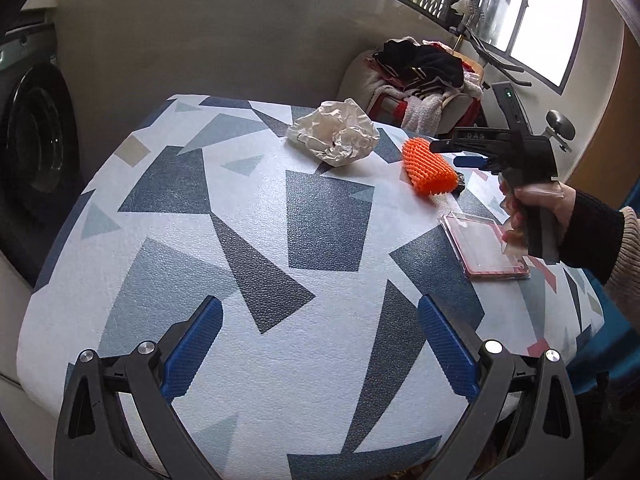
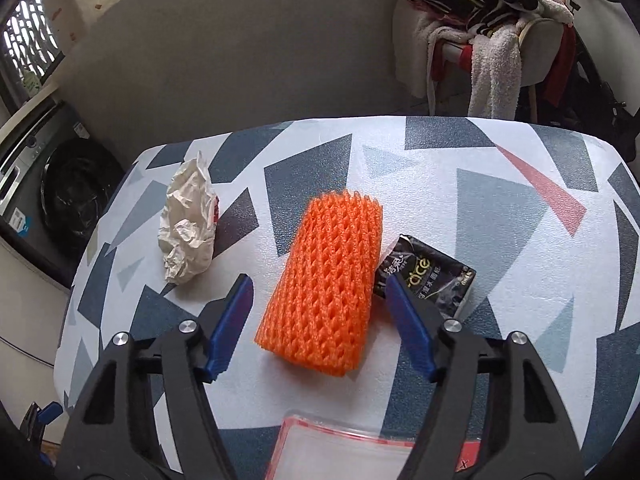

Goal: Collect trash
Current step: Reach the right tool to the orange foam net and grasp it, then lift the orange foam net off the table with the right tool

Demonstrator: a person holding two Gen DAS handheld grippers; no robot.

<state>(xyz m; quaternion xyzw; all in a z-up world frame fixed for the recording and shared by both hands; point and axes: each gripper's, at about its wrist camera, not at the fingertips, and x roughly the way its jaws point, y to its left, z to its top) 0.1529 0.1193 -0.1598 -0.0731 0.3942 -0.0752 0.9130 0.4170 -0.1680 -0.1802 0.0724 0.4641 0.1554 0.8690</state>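
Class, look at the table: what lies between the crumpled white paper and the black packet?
The orange foam net lies between the crumpled white paper and the black packet, flanked by the open right gripper; the right wrist view shows it.

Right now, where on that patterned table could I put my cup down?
The near-left stretch of the blue-and-white patterned table, bordered by the crumpled white paper ball and the open left gripper, is bare. The right side is crowded: orange foam net sleeve, black tissue packet, clear red-edged plastic box.

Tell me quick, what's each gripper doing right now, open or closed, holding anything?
Left gripper: open, holding nothing, over the bare tablecloth.
Right gripper: open, holding nothing, fingers either side of the orange foam net.
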